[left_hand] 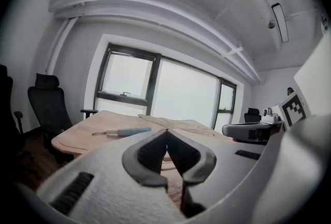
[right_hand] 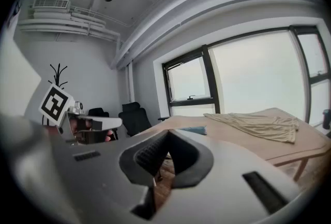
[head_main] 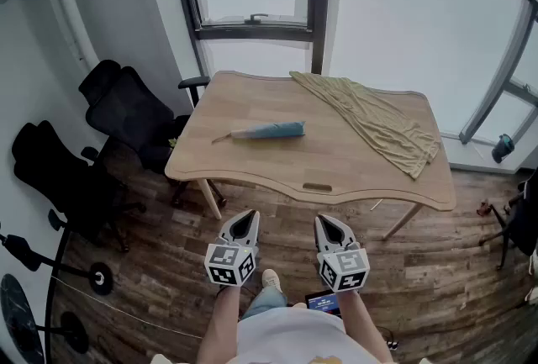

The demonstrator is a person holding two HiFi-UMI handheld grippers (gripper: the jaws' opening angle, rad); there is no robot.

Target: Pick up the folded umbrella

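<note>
The folded umbrella [head_main: 267, 131], blue with a thin handle pointing left, lies on the wooden table [head_main: 336, 165] left of its middle. It also appears far off as a small shape in the left gripper view [left_hand: 126, 131] and the right gripper view [right_hand: 195, 130]. My left gripper [head_main: 246, 218] and right gripper [head_main: 329, 221] hang side by side over the floor in front of the table's near edge, well short of the umbrella. Both point toward the table, a little downward. Each has its jaw tips together with nothing between them [left_hand: 166, 131] [right_hand: 168, 132].
A beige cloth [head_main: 378, 118] lies spread over the table's right half. Two black office chairs [head_main: 126, 110] [head_main: 59, 169] stand left of the table. A window wall runs behind it. Black stands [head_main: 34, 270] occupy the floor at lower left.
</note>
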